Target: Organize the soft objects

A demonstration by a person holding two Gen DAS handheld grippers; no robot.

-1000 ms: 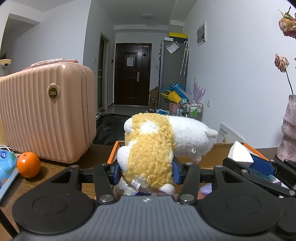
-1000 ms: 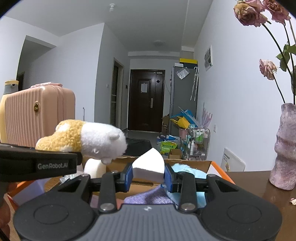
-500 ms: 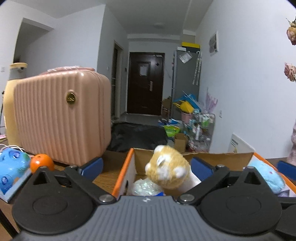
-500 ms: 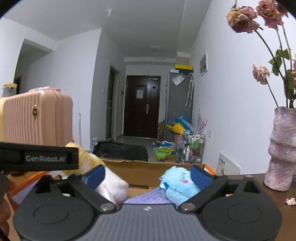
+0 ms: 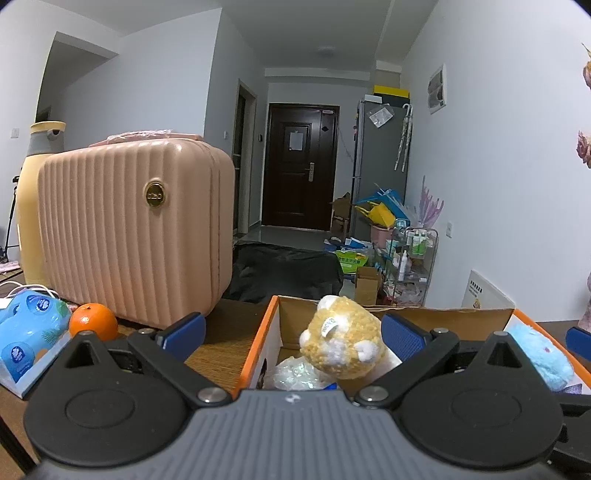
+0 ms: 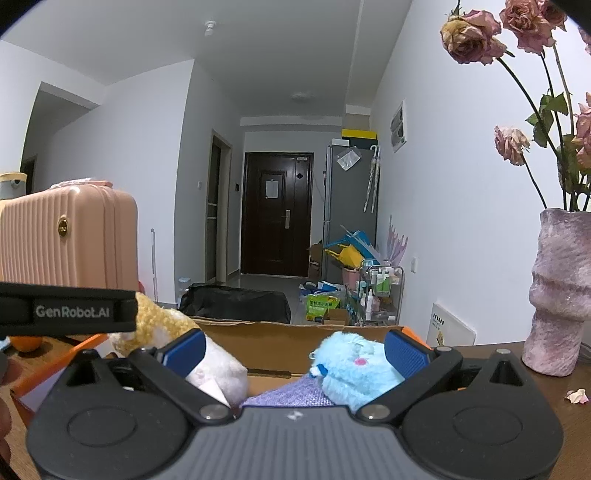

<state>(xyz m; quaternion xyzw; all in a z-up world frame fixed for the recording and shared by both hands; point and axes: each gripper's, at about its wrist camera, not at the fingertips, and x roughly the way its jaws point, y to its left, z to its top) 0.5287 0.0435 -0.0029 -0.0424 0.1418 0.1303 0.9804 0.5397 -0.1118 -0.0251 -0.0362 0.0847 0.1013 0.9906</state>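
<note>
Long white hallway behind, dark front door at its far end, grey fridge and a cluttered wire rack along the right wall. Nearer, a brown wooden tabletop (image 5: 221,332) carrying an open cardboard box (image 5: 258,339) with orange-edged flaps. Left gripper (image 5: 293,330) spread wide over the box's left end, nothing between its blue pads (image 5: 400,334); jaws just opened, pads clear of the toy. Yellow-and-white plush (image 5: 341,345) lying inside the box at its left end, white tag showing, resting against a crinkled clear plastic bag (image 5: 295,374). Right gripper (image 6: 295,349) likewise splayed open above the box's right half, holding nothing, jaws also just opened. Light-blue plush (image 6: 354,369) lying in the box on a purple knitted cloth (image 6: 288,395), close to the right pad but apart from it. White wedge-shaped sponge (image 6: 212,387) low in the box beside the yellow plush, partly hidden by the left finger. Toward the tabletop's left edge, a ribbed pink suitcase (image 5: 136,229), an orange (image 5: 93,325) just in front of it, and a blue tissue pack (image 5: 31,332). Near the right edge, a mauve vase (image 6: 561,295) of dried roses (image 6: 476,35), one fallen petal (image 6: 576,396) beside it.
</note>
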